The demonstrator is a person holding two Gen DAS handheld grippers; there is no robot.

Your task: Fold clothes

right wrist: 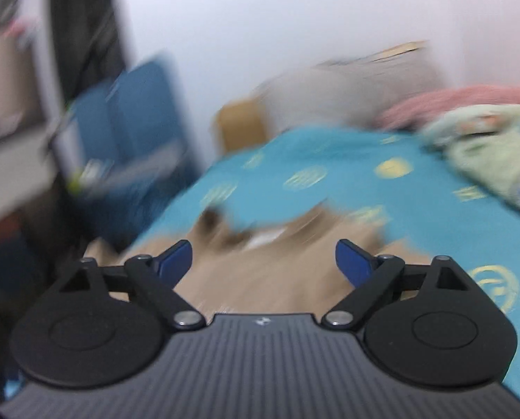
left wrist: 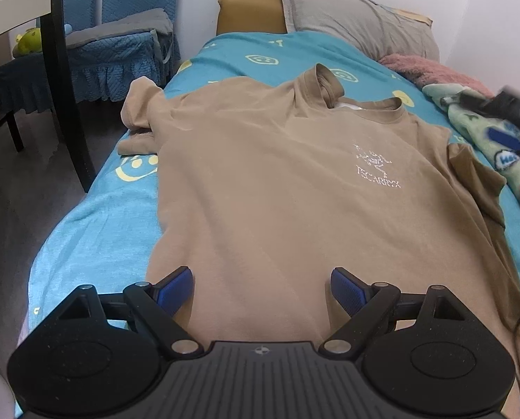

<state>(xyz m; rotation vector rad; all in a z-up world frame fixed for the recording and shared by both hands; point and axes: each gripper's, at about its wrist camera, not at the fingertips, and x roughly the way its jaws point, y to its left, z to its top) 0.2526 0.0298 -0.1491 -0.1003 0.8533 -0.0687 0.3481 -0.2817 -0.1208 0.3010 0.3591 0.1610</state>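
Left claw point(left wrist: 261, 288) spread, empty, over hem | right claw point(right wrist: 263, 260) spread, empty | shirt point(left wrist: 277, 181) laid flat on bed point(left wrist: 96, 230) | judged soft, light, limp; best pinched at sleeve or hem edge

tan cotton T-shirt point(left wrist: 277, 188) spread flat on the teal smiley-print bedsheet point(left wrist: 96, 230) | grey pillow point(left wrist: 357, 21) beyond the shirt's collar | pink fuzzy blanket point(left wrist: 431, 70) right of shirt | blue quilted chair point(left wrist: 120, 45) left of shirt, off the bed
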